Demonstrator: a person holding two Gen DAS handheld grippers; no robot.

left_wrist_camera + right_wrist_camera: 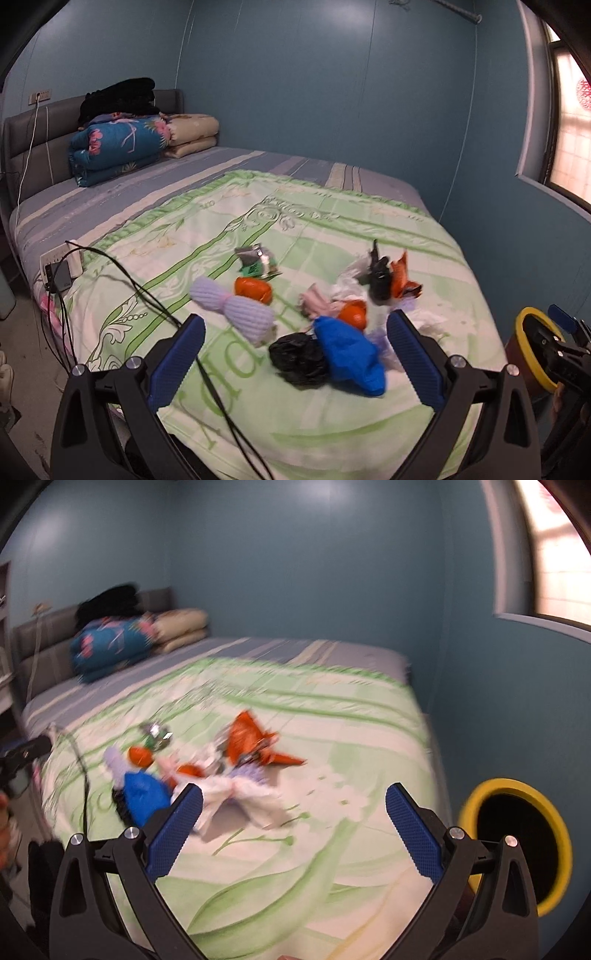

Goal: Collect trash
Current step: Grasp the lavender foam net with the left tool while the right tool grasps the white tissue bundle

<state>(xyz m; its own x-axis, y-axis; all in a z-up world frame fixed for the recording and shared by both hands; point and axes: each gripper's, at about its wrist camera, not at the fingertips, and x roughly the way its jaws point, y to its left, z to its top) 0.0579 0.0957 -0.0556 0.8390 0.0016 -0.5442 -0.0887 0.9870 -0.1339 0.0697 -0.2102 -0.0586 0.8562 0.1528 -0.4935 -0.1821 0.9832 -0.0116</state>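
A pile of trash lies on the green patterned bed cover (229, 206): a blue plastic bag (351, 354), a crumpled black bag (299, 356), orange wrappers (253, 290), a foil packet (258, 260) and white tissue (240, 797). A rolled lilac knit cloth (236, 310) lies beside them. My left gripper (295, 347) hovers open just short of the blue and black bags. My right gripper (293, 816) is open above the bed, with the white tissue near its left finger. A yellow-rimmed bin (517, 842) stands off the bed's right side.
A black cable (147, 295) runs from a power strip (61, 267) across the bed's left part toward me. Folded quilts (122, 147) are stacked at the grey headboard. Blue walls close in behind and on the right, with a window (572, 129).
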